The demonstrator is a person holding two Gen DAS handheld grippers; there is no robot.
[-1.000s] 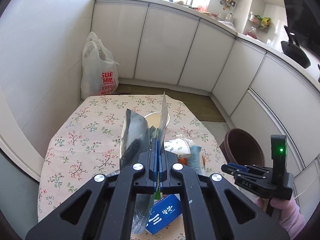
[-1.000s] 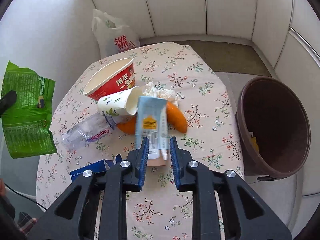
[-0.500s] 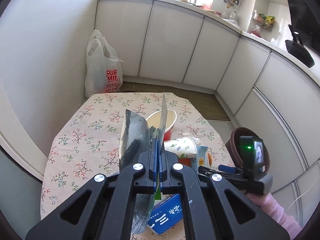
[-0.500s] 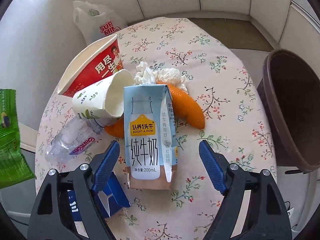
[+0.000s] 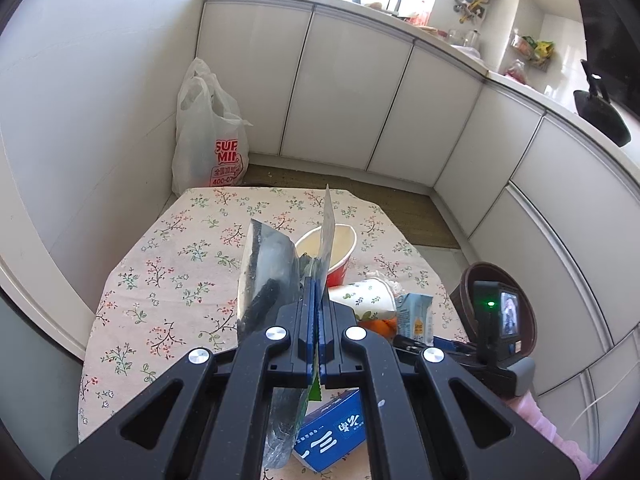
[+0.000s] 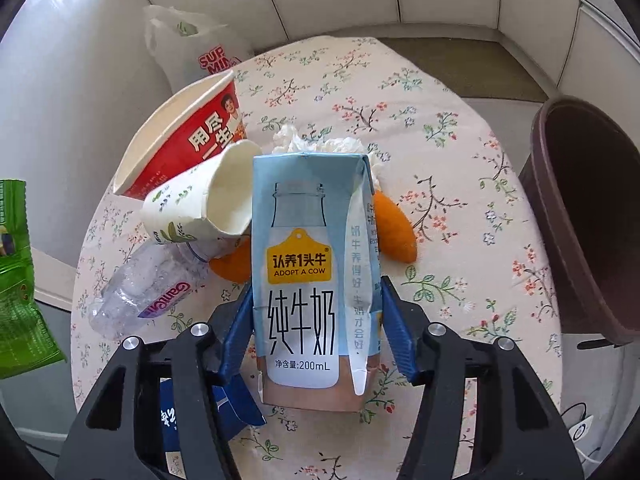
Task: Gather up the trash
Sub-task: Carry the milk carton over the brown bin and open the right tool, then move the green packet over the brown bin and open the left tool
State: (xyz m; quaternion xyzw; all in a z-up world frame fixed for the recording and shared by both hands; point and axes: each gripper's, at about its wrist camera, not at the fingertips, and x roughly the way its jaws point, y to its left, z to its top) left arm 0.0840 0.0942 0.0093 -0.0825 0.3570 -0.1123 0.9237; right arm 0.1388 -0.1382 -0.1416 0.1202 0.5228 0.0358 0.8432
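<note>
My left gripper (image 5: 319, 300) is shut on a snack wrapper (image 5: 268, 272), green outside and silver inside, held above the table; the wrapper also shows at the left edge of the right wrist view (image 6: 16, 280). My right gripper (image 6: 316, 320) is open, its blue fingers on either side of a light-blue milk carton (image 6: 308, 264) lying on the flowered table (image 6: 440, 160). I cannot tell whether the pads touch it. The carton also shows in the left wrist view (image 5: 416, 314). A brown trash bin (image 6: 592, 216) stands to the right of the table.
Around the carton lie a red noodle cup (image 6: 192, 136), a paper cup (image 6: 200, 200), a crushed clear bottle (image 6: 148, 292), orange peel (image 6: 394, 232), crumpled tissue (image 6: 320, 144) and a blue box (image 6: 188, 412). A white plastic bag (image 5: 208, 132) stands beyond the table by the cabinets.
My right gripper opened wide and moved forward and down, so its fingers now flank the milk carton. My left gripper kept the wrapper and rose slightly.
</note>
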